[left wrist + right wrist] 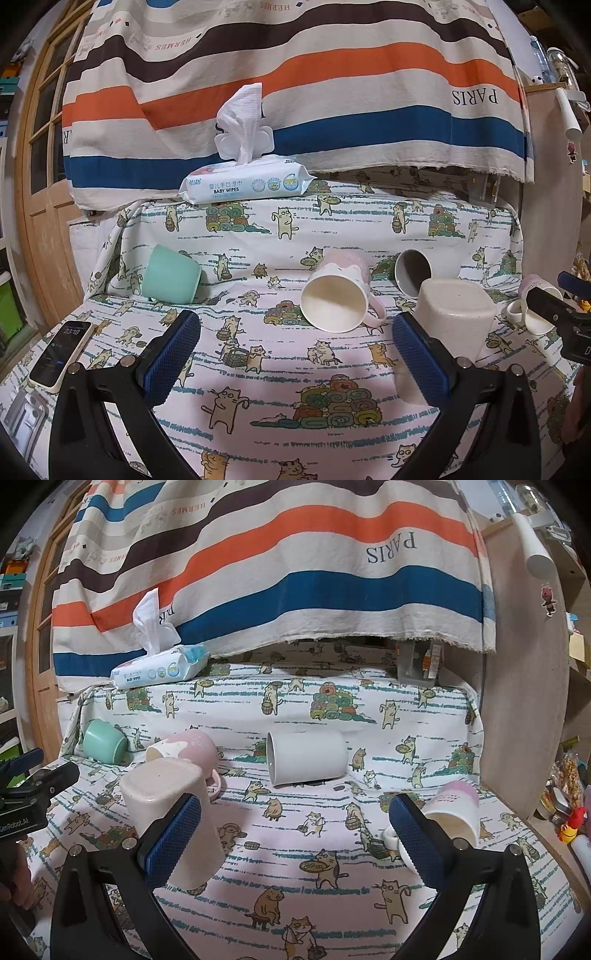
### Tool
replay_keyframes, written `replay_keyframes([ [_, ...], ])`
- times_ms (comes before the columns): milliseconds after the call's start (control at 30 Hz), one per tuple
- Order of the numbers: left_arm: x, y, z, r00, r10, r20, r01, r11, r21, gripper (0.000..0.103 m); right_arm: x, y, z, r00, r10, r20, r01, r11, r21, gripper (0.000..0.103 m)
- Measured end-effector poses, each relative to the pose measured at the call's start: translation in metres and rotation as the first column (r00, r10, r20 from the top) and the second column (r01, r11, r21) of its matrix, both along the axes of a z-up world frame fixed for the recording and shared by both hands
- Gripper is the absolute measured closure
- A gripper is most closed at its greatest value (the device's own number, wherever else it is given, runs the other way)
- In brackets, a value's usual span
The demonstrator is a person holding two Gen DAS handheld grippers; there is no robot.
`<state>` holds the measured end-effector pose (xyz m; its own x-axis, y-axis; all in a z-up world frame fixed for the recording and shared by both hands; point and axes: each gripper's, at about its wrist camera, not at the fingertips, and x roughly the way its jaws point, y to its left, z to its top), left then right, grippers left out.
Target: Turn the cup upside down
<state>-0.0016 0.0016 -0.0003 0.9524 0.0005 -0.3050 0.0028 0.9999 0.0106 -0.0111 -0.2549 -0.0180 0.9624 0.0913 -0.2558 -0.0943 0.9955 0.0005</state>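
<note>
Both the left gripper [295, 354] and right gripper [295, 838] are spread wide and empty, flanking the upside-down beige cup [452, 314] on the table [280, 373].

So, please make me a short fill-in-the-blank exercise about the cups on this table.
1. The beige cup stands ___ on the cloth.
2. The grey mug lies on its ___.
3. Both the left gripper and the right gripper are ___.
4. The phone lies near the ___ gripper.

Missing words: upside down; side; open; left
</note>
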Motion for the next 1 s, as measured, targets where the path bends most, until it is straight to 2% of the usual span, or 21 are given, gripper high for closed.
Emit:
replay_keyframes([
  [1000, 0.0012, 0.0014, -0.0009, 1.0, 0.001, -0.006, -0.001, 1.0, -0.001, 0.0, 0.0015, -0.0013, 0.0002, 1.0, -0.005, -0.003, 0.005, 1.0, 0.001, 0.0],
])
